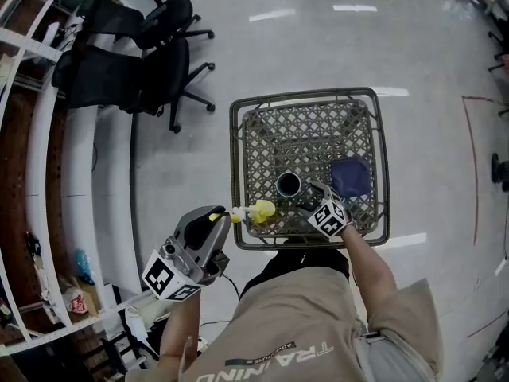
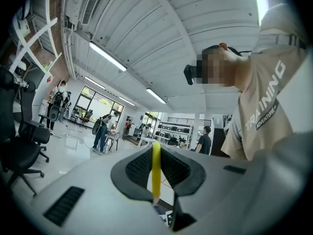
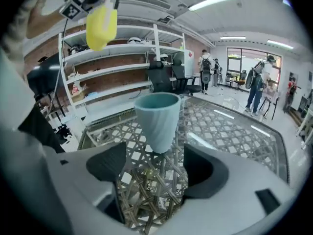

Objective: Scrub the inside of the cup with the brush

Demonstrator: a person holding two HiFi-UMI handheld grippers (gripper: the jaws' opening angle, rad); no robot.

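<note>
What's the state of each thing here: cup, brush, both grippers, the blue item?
cup: upright on the lattice table, mouth up, not gripped.
brush: held in the air, yellow head outside the cup.
left gripper: shut on the brush handle.
right gripper: open, nothing between the jaws, cup just ahead.
dark blue square: lying on the table beside the cup, untouched.

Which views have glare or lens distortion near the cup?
Head view: light streaks glare on the floor, cup itself clean. Right gripper view: fisheye bends the shelves, cup sharp. Left gripper view: heavy fisheye, dark corners, no cup, brush handle slightly soft up close.
</note>
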